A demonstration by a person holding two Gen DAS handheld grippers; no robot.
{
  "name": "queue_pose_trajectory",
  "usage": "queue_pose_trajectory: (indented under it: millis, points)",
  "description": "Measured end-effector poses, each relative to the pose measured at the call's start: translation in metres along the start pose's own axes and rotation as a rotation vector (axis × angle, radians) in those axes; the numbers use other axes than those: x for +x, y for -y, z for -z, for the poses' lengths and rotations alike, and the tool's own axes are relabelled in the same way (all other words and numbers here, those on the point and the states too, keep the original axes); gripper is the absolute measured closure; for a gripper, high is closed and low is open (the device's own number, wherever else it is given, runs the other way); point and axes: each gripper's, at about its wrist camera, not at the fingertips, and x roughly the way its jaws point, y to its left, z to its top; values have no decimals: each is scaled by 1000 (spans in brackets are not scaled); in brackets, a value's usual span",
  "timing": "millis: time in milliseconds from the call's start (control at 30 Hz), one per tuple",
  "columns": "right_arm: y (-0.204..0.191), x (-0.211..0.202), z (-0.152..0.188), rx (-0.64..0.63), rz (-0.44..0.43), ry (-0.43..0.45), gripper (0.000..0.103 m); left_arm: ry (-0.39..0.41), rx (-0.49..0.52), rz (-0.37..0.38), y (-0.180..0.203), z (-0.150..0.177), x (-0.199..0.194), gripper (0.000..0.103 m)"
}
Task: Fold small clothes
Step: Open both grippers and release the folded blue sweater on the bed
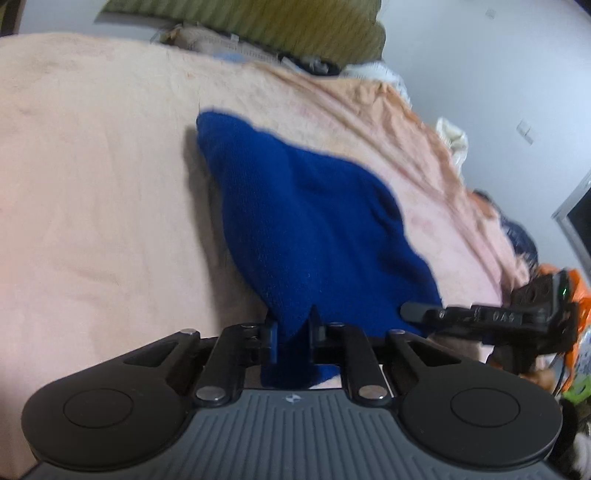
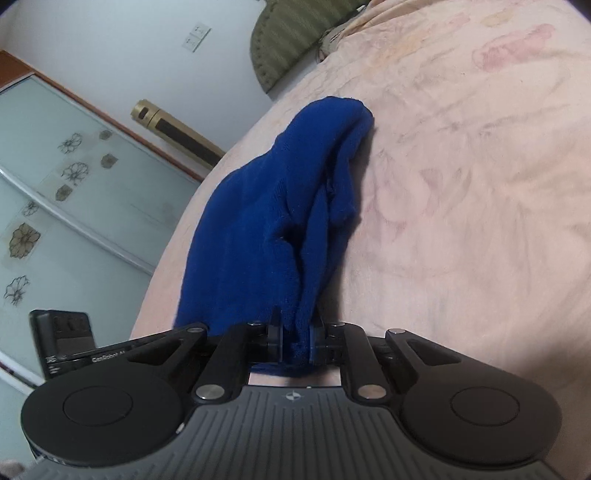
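One blue knitted garment (image 1: 306, 229) lies across the peach blanket (image 1: 92, 177) on the bed, its near edge lifted. Two grippers hold that edge: the left gripper (image 1: 293, 326) pinches one bunched corner, the right gripper (image 2: 297, 338) clamps another fold, both jaws narrow on cloth. One green headboard (image 2: 284, 48) stands beyond.

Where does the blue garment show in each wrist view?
Left wrist: blue garment fills the centre, running up-left from the left tongs.
Right wrist: centre-left, rising from the right tongs.
Shared landmark: the olive headboard at the top of both, beyond the peach bedcover.
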Motion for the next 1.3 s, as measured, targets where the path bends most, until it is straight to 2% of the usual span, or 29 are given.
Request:
queue_pose_trajectory:
  millis: [67,167,267,333,433,500,600,667,700,733,767,800,833,900,967,1033,1067,1100,1133,1200,1300]
  points:
    - [-5,-6,1,5,-15,22,87,11,25,-17,6,1,-12,91]
    - [-13,-18,10,1,-62,29,87,-22,66,-13,10,12,-21,91]
    - [-20,-21,26,-36,-30,-7,87,-91,117,-49,11,28,-14,91]
    - [-16,-20,32,-47,22,-41,87,-92,125,-46,10,30,-14,91]
    - [-14,-26,31,-52,21,-47,76,-93,99,-41,8,22,-21,87]
    - [-24,-37,26,-121,80,-5,71,-67,120,-61,11,17,-28,86]
    - [-50,-49,15,-243,188,112,70,9,178,-160,26,6,-30,81]
    - [-67,-47,6,-294,190,184,69,67,215,-224,40,1,-26,76]
    - [-72,-43,1,-313,189,208,68,79,222,-246,45,-1,-23,69]
    - [-80,-33,-3,-341,197,221,66,87,227,-280,51,-2,-15,64]
    - [-87,-21,-7,-375,221,234,61,86,236,-316,56,-2,-8,54]
    - [-93,-9,-9,-406,254,240,55,80,252,-361,59,0,1,50]
    - [-96,1,-10,-433,286,236,54,72,282,-422,64,4,11,50]
    - [-95,26,-12,-478,377,204,51,60,341,-499,69,16,25,49]
    - [-88,45,-13,-481,488,174,53,67,371,-525,72,25,24,49]
    - [-88,42,-8,-449,539,200,50,87,388,-534,76,30,18,46]
    - [-92,40,-3,-445,539,220,48,95,386,-543,77,31,16,39]
    - [-96,32,4,-453,523,242,47,100,379,-550,77,33,14,36]
    - [-100,26,11,-464,497,256,45,102,370,-550,78,34,13,36]
    - [-106,20,22,-479,464,260,34,100,350,-540,79,36,10,36]
    - [-105,29,36,-501,533,214,31,106,335,-549,83,42,10,36]
